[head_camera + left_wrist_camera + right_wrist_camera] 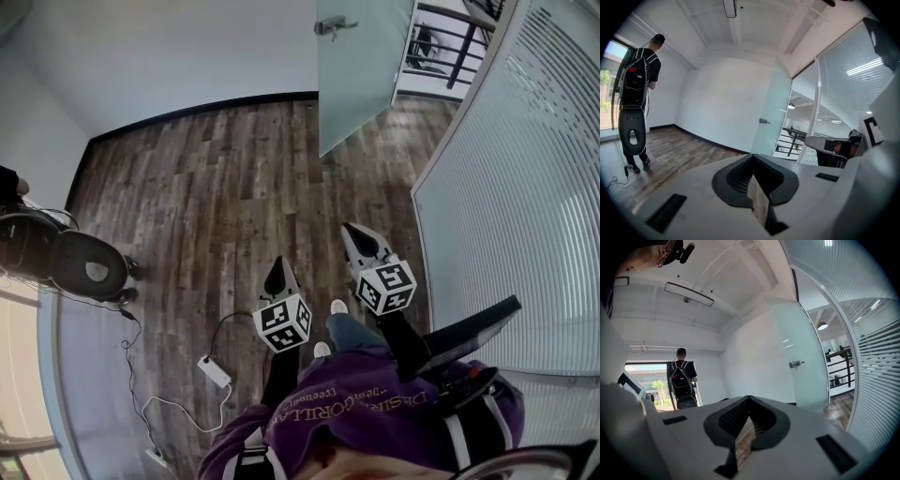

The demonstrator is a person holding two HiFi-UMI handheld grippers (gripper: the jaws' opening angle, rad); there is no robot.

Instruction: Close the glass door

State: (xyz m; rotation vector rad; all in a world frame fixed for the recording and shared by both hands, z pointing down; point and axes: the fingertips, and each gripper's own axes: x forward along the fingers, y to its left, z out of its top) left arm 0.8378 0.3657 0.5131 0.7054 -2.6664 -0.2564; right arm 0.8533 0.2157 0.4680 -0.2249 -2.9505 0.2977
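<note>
The frosted glass door stands open, well ahead and slightly right of both grippers. The right gripper, jaws together and empty, is the nearer to its lever handle; the left gripper, jaws likewise closed on nothing, sits beside it.

Bare wooden floor lay open ahead to the glass door, door leaf stood swung into the room, doorway gap clear at its right, ribbed glass partition closed off the right side, person with a backpack and a corded white adapter occupied the left.
</note>
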